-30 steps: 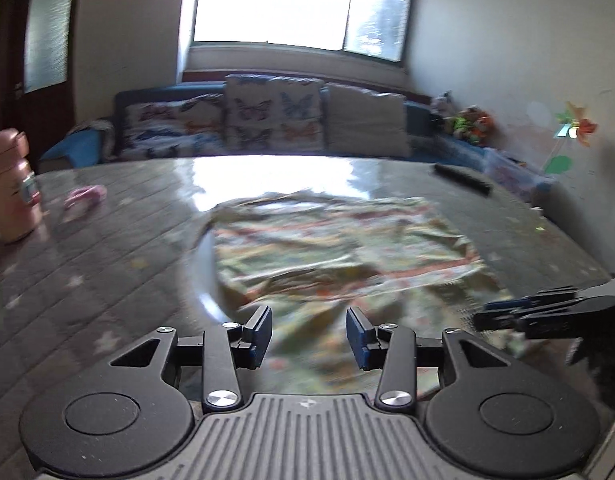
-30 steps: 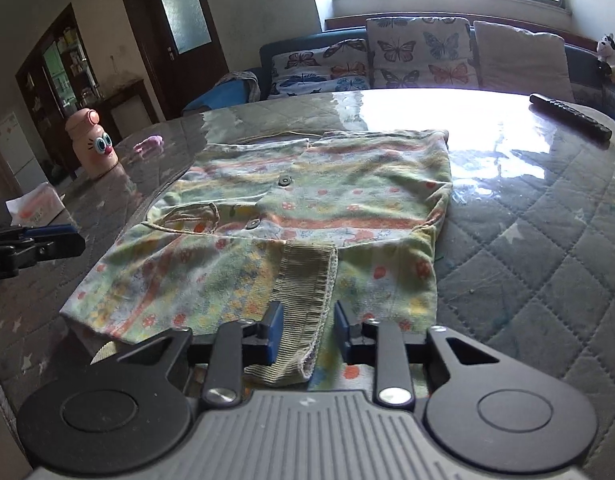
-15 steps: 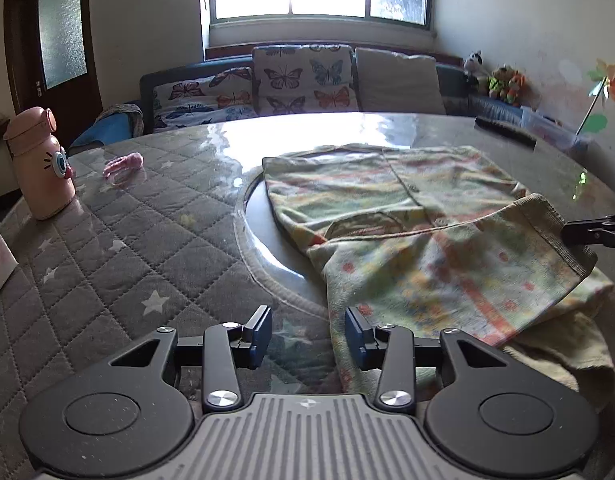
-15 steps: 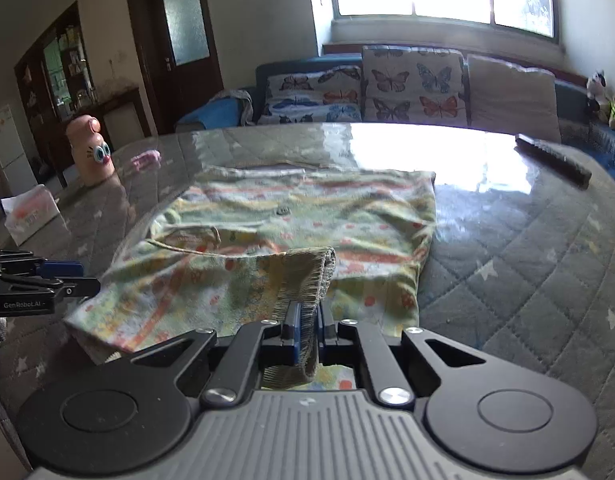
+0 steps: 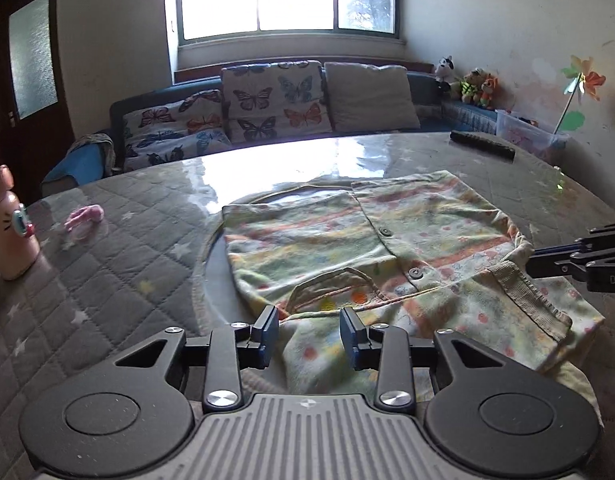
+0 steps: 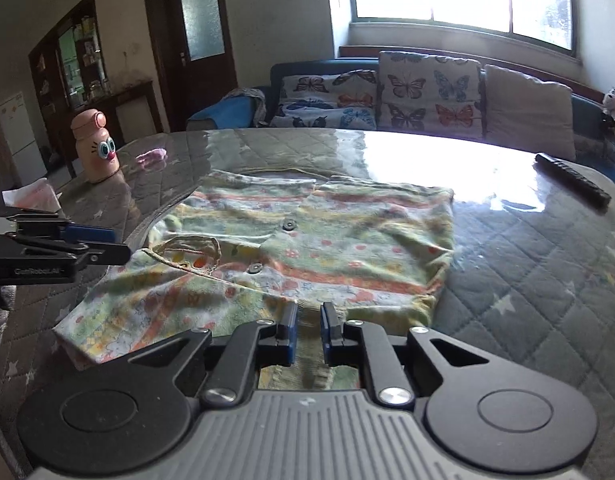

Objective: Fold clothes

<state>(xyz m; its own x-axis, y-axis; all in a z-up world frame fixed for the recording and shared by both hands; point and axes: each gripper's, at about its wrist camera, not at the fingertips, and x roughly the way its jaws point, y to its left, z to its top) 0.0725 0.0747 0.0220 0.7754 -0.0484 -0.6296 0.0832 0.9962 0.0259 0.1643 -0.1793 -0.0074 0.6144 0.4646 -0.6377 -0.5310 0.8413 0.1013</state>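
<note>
A floral button-up garment (image 5: 387, 248) lies spread on the glass-topped table (image 5: 127, 280). One sleeve is folded over its front, with the ribbed cuff (image 5: 527, 296) on top. My left gripper (image 5: 309, 332) hangs over the near left hem. Its jaws are closing with cloth between them, and the pads are not pressing on it. In the right wrist view this left gripper (image 6: 115, 245) comes in from the left beside the garment (image 6: 327, 240). My right gripper (image 6: 305, 326) pinches the ribbed cuff, and its jaws are opening slightly. From the left wrist view the right gripper (image 5: 531, 258) reaches in at the right.
A pink bottle with a cartoon face (image 6: 97, 146) and a small pink item (image 5: 85, 216) stand at the table's left. A black remote (image 5: 483, 144) lies at the far right. A tissue pack (image 6: 31, 196) sits at the left edge. A sofa with butterfly cushions (image 5: 267, 100) stands behind the table.
The left gripper swung onto the garment's near hem and its jaws narrowed. The right gripper closed on the ribbed cuff, then eased a little, with the sleeve now folded over the front.
</note>
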